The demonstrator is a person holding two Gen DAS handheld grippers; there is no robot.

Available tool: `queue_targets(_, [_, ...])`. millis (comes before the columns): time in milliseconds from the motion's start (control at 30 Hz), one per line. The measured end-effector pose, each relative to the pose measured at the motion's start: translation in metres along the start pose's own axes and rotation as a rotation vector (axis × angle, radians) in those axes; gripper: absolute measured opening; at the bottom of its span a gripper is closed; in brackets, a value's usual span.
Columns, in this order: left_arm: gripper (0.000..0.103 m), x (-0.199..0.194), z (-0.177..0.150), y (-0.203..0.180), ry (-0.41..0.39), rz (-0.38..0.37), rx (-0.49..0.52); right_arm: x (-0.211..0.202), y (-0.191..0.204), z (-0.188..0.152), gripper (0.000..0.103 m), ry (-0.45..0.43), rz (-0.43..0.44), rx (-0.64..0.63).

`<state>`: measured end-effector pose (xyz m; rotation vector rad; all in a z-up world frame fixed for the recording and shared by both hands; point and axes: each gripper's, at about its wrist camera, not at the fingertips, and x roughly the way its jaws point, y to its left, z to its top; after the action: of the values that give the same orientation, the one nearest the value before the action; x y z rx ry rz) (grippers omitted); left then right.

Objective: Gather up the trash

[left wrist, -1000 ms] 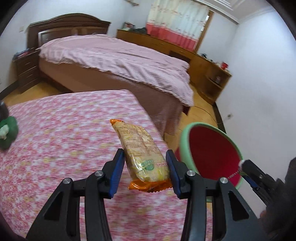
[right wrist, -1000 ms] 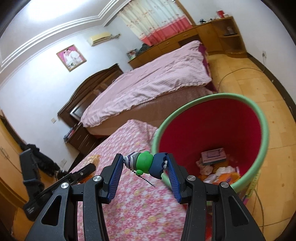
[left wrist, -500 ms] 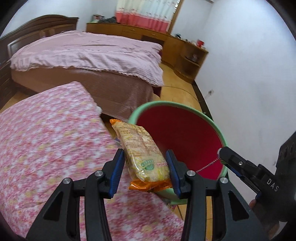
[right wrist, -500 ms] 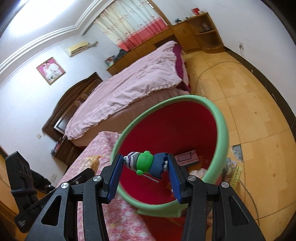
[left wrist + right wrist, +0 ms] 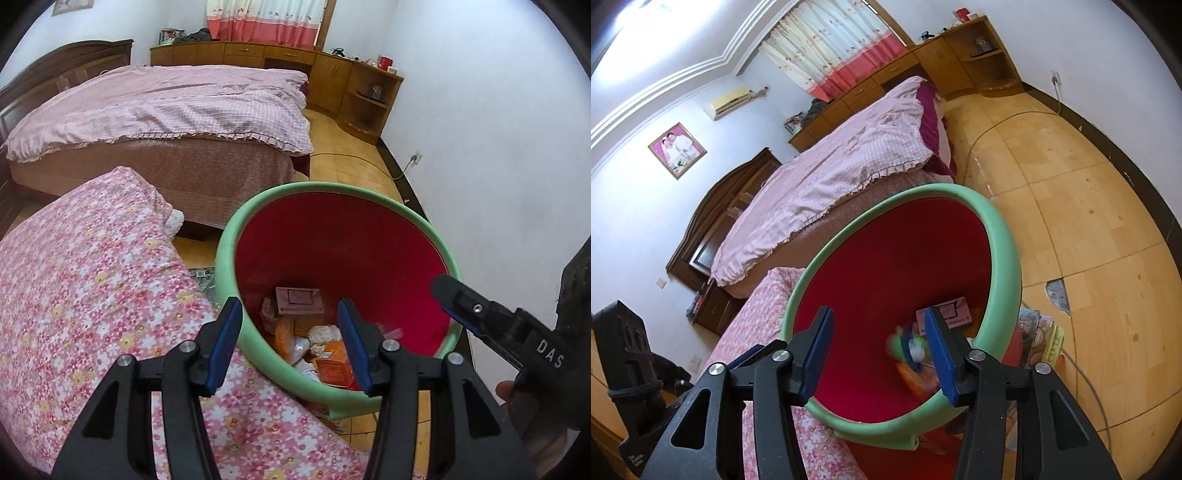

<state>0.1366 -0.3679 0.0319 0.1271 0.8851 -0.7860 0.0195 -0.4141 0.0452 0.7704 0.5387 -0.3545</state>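
Left wrist view showed both tongs, left and right, just opened and empty over the bin beside the floral bed's corner, trash dropping inside; crowded tongs risked knocking its rim.

Below the left gripper, a bin with a matt, foam-like green rim and smooth red inside, possibly plastic. To the gripper's left, flowered cotton-like cloth. Beyond, a glossy wooden cabinet.
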Motion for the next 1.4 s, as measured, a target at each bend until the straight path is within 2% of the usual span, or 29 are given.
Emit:
queue_targets(267, [0.054, -0.018, -0.009, 0.013, 0.003, 0.042, -0.035, -0.011, 0.014, -0.005, 0.057, 0.016, 0.014, -0.026])
queue_targets(367, [0.054, -0.034, -0.013, 0.018, -0.015, 0.056, -0.042, -0.020, 0.026, -0.012, 0.064, 0.014, 0.017, -0.064])
queue_targets(667, [0.054, -0.081, -0.032, 0.034, -0.063, 0.119, -0.081, -0.038, 0.051, -0.031, 0.065, 0.028, 0.035, -0.134])
queue_targets(733, [0.054, -0.093, -0.038, 0.040, -0.076, 0.135, -0.096, -0.044, 0.058, -0.035, 0.070, 0.023, 0.041, -0.147])
queue_targets(1000, [0.054, -0.138, -0.067, 0.066, -0.121, 0.210, -0.179, -0.059, 0.081, -0.057, 0.071, 0.026, 0.086, -0.206])
queue_targets(1133, [0.054, -0.158, -0.079, 0.072, -0.148, 0.262, -0.191, -0.070, 0.093, -0.068, 0.076, 0.003, 0.109, -0.240])
queue_targets(1400, [0.054, -0.192, -0.108, 0.081, -0.191, 0.331, -0.217, -0.085, 0.116, -0.095, 0.077, -0.026, 0.119, -0.335])
